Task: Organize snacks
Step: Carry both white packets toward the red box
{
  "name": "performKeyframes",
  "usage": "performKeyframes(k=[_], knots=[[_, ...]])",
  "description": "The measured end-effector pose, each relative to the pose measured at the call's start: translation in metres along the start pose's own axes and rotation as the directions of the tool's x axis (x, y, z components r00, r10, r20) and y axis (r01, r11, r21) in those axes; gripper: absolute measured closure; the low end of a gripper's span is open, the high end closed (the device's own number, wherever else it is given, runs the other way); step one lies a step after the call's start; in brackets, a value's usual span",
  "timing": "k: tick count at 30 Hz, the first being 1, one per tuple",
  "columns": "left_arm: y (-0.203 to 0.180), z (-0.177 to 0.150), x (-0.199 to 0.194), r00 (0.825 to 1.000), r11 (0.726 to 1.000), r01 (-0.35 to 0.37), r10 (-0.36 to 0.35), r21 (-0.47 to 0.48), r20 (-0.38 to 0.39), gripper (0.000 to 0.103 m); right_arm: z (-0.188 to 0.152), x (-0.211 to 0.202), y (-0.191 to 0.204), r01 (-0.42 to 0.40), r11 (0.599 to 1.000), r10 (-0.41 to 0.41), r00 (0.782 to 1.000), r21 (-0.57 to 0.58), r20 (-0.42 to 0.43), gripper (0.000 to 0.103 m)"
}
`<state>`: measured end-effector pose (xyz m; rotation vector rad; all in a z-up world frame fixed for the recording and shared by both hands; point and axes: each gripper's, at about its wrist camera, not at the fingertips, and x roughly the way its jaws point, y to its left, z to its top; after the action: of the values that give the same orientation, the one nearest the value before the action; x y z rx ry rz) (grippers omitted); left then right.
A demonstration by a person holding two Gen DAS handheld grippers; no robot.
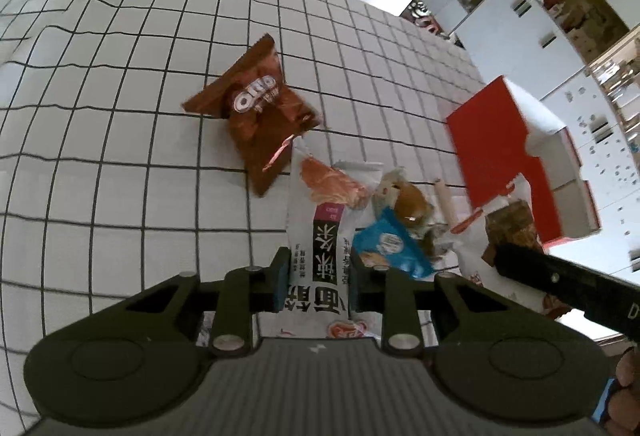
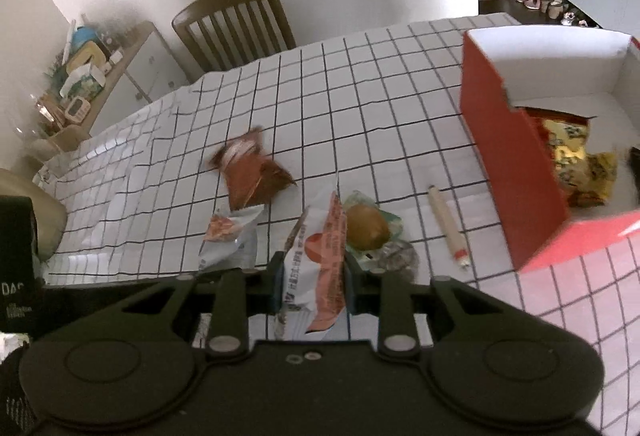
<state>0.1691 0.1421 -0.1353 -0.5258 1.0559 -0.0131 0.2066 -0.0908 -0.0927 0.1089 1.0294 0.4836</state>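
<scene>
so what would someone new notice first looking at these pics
Probably the red box, open at the right on the grid-patterned tablecloth, with a yellow snack bag already inside. Next, each gripper is clamped on a packet: the left gripper on a white packet with bold black characters, the right gripper on a white and orange packet. A brown cookie bag lies alone mid-table.

**Materials & finishes**

Bench cloth (image 2: 360,84): matt white fabric w/ thin black grid, creased in places. Brown snack pack (image 1: 256,108): glossy foil-like film, crinkled. White bread packet (image 1: 320,236): smooth shiny plastic wrap. Orange-white packet (image 2: 320,256): same slick plastic film. Red box (image 2: 516,172): matt cardboard, white inside. Left gripper (image 1: 316,284) & right gripper (image 2: 312,284): matt dark plastic, w/ dull metal pins. Chair (image 2: 236,24): brown wood, smooth.
</scene>
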Motion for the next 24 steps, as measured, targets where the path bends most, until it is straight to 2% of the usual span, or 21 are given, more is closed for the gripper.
performKeyframes(k=[5,13,17,24], knots=[[-0.015,-0.006,-0.023,1.0,1.0,0.026,-0.026,0.004,0.012,0.076,-0.007,-0.03,-0.011,-0.005,1.0,0.004,0.999,0.017,0.036,0.076],[-0.07,-0.018,-0.05,0.995,0.991,0.096,-0.099,0.092,0.029,0.076,-0.023,-0.082,-0.028,0.002,0.999,-0.005,0.995,0.039,0.099,0.076],[-0.106,-0.016,-0.057,0.99,0.977,0.138,-0.142,0.162,0.014,0.076,-0.028,-0.111,-0.041,0.013,0.998,-0.023,0.989,0.069,0.148,0.076],[-0.178,-0.012,-0.06,0.98,0.936,0.187,-0.198,0.298,0.005,0.076,-0.031,-0.154,-0.076,0.068,0.991,-0.094,0.967,0.116,0.236,0.076]])
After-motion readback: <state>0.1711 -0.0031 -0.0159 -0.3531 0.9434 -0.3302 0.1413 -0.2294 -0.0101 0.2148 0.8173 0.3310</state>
